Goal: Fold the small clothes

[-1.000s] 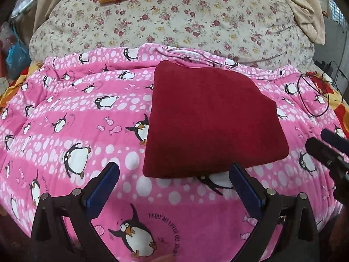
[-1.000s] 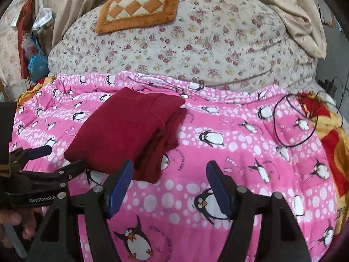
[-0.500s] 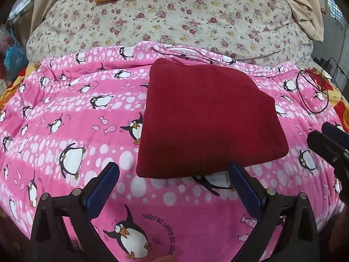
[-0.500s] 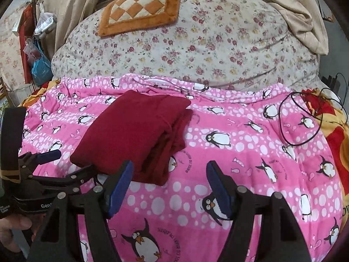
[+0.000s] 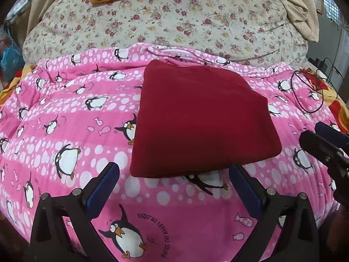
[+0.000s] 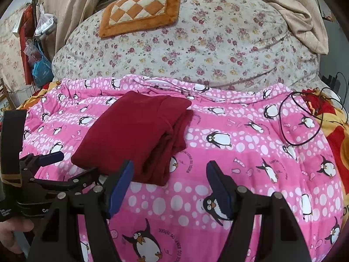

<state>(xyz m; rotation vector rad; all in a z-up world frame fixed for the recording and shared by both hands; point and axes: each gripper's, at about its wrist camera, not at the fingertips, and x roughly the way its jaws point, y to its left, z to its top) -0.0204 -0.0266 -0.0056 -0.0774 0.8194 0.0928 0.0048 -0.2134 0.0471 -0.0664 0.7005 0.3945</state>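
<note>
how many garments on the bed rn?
1. A dark red folded garment lies on the pink penguin blanket, just ahead of the open left hand-held gripper. No others visible; bedding folds could hide something.

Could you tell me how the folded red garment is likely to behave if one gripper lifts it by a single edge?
The red garment looks like soft fleece, so it would probably sag and unfold rather than hold its shape. Loose layers show along its right side, so those would likely drop open first. On the plush blanket, pushing it would likely bunch it rather than slide it.
</note>
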